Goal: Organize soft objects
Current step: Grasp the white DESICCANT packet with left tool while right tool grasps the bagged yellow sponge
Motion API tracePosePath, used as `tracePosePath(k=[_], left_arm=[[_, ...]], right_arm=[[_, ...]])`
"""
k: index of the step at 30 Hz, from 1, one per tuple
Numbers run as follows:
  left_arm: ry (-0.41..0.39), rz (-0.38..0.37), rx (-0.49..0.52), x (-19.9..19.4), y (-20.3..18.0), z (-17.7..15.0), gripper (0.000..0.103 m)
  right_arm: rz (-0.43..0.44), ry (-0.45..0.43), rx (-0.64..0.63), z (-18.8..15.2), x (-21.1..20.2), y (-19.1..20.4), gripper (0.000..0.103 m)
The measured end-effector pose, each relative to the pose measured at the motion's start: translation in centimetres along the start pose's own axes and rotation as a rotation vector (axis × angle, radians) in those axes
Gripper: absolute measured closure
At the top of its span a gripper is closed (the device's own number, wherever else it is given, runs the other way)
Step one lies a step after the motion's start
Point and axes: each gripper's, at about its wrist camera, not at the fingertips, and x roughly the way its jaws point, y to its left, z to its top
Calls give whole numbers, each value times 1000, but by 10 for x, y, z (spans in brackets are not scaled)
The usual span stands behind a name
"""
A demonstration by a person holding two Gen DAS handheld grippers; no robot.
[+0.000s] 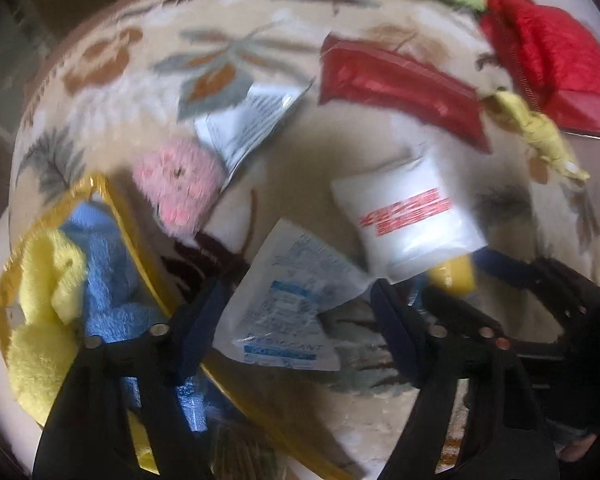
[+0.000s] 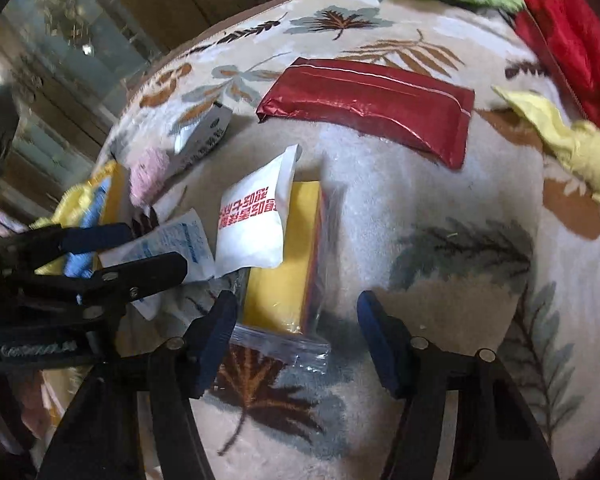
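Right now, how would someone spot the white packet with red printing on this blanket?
On the cream leaf-patterned blanket, find the long shiny red foil pouch. Just below it, a small white pillow-shaped packet leans on a yellow block in a clear zip bag. Its bold red lettering sets it apart; the neighbouring flat sachet has blue print.

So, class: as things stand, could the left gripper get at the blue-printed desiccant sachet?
Probably yes. The left gripper stands open with the desiccant sachet lying between its fingers, uncovered. Only the white packet with red print overlaps one corner, and the right gripper is off to the side.
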Motion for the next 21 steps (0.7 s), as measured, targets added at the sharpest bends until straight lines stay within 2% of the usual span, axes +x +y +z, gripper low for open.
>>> tracePosePath(k=[1,6,8,11,13,15,16,21], left_arm=[[21,-2,-18,4,4,0,43],[38,17,-21,4,0,0,44],[54,9,-33,3,-2,-4,54],[66,-46,-58,-1,-6,-11,54],[71,-36,-50,2,-10,-13,54],[57,-35,-69,5,-10,-15,55],[45,-43,-78,3,-11,-14,62],[-14,-127,-98,-11,-22,-35,64]], right_arm=[[-10,0,-6,0,0,1,44],[-33,6,-23,1,-2,0,59],[-25,11,-8,-3,-7,-6,59],[-20,10,19,-14,-18,-16,60],[-25,4,37,-21,-24,-20,60],[-1,-5,71,-27,-29,-29,61],[4,-10,89,-29,-33,-32,62],[0,-46,102,-38,-52,-38,64]])
